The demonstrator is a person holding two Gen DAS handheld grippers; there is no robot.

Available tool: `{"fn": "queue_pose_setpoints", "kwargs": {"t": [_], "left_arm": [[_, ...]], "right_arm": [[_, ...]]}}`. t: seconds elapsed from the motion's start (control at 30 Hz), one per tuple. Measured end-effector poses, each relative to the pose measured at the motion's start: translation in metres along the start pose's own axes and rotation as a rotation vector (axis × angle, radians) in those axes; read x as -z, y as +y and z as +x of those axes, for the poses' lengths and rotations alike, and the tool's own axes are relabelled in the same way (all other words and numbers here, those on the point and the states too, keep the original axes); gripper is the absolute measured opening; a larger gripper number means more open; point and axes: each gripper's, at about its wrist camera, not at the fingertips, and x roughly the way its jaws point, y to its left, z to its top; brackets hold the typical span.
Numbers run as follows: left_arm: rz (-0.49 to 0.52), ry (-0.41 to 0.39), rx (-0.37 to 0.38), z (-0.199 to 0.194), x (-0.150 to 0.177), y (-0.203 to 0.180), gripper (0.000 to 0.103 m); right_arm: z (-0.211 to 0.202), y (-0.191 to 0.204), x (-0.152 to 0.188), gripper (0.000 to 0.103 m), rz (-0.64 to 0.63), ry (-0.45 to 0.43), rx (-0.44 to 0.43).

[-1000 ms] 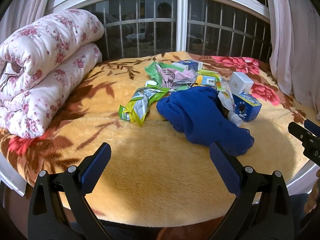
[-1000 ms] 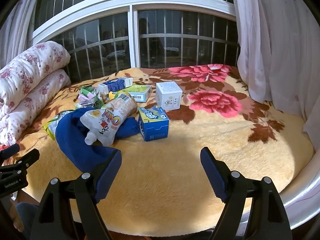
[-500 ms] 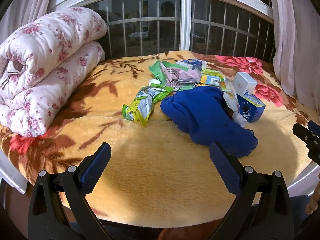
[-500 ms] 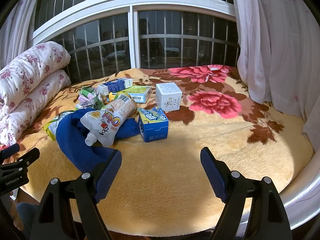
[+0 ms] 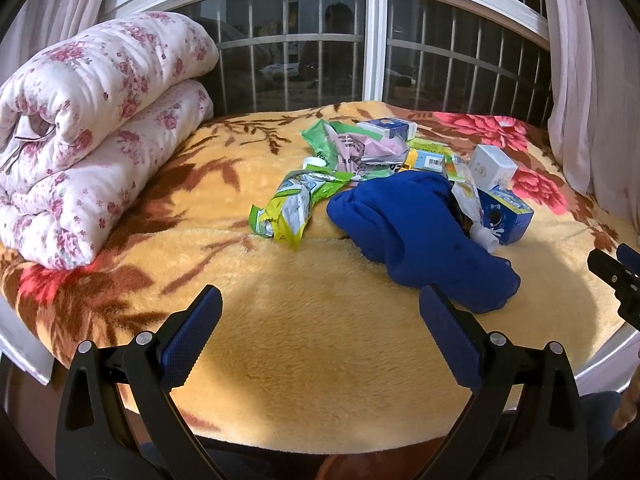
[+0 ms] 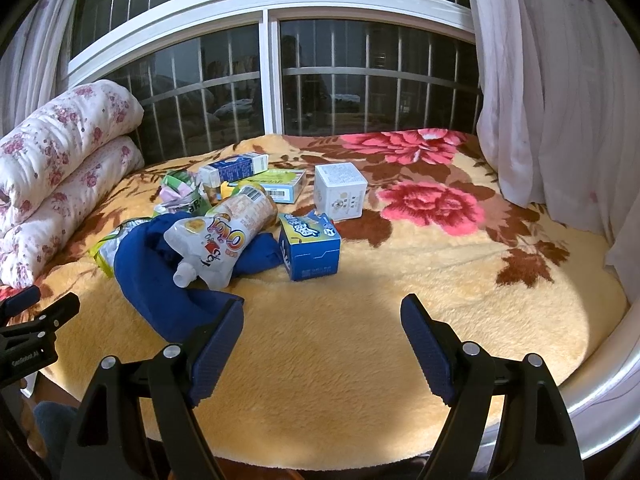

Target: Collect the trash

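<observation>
You hold the left gripper and right gripper tilted down over the near edge of the blanket, fingers of both spread wide on nothing. The trash lies mid-blanket toward its left edge: three blue cartons, one white box, one spouted pouch, around one blue cloth.

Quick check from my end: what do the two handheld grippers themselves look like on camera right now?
Both match. The left gripper and the right gripper each have two black plastic fingers with silver rivets at the pivots and ribbed dark-blue pads on the inner faces. Small white lettering shows on the left gripper's black body in the right wrist view. No cables or sleeves are visible.
</observation>
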Motion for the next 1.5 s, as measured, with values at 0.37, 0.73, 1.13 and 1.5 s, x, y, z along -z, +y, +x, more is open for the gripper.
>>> {"fn": "queue_pose_setpoints", "kwargs": {"t": [0.37,0.73,1.13,1.5], "left_arm": [[-0.008,0.004,-0.005,0.0,0.005,0.005,0.096],[-0.023,0.001,-0.008,0.001,0.007,0.012,0.096],[-0.087,-0.008,-0.103,-0.004,0.008,0.062,0.096],[-0.145,0.007,-0.14,-0.007,0.012,0.097,0.096]], "right_arm": [[0.001,0.002,0.003,0.08,-0.002,0.008,-0.004],[0.003,0.016,0.01,0.087,-0.034,0.023,-0.054],[0.035,0.123,-0.009,0.092,-0.28,0.055,-0.241],[0.136,0.181,-0.039,0.095,-0.419,0.184,-0.064]]}}
